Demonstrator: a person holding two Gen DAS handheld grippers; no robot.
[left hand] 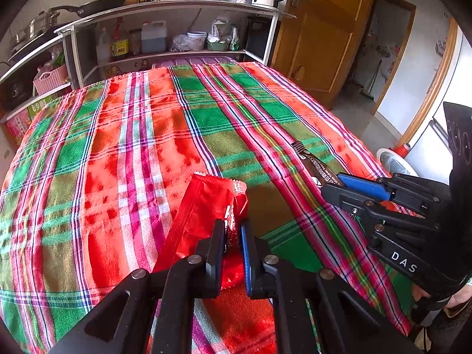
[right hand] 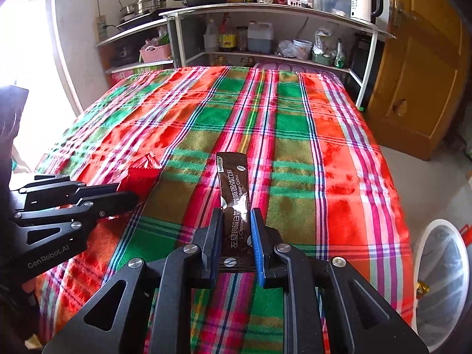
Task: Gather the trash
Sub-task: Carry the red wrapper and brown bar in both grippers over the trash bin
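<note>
My left gripper (left hand: 233, 230) is shut on a red foil wrapper (left hand: 203, 212), which sticks forward over the plaid tablecloth (left hand: 147, 135). My right gripper (right hand: 237, 218) is shut on a brown coffee sachet (right hand: 234, 188) with white print, which points away from me. In the left wrist view the right gripper (left hand: 339, 183) shows at the right with the sachet (left hand: 312, 162) in it. In the right wrist view the left gripper (right hand: 124, 193) shows at the left with the red wrapper (right hand: 141, 174).
A white bin with a clear liner (right hand: 442, 283) stands on the floor by the table's right edge; it also shows in the left wrist view (left hand: 395, 162). Shelves with bottles and pans (right hand: 265, 38) stand behind the table. A wooden door (right hand: 419, 67) is at the right.
</note>
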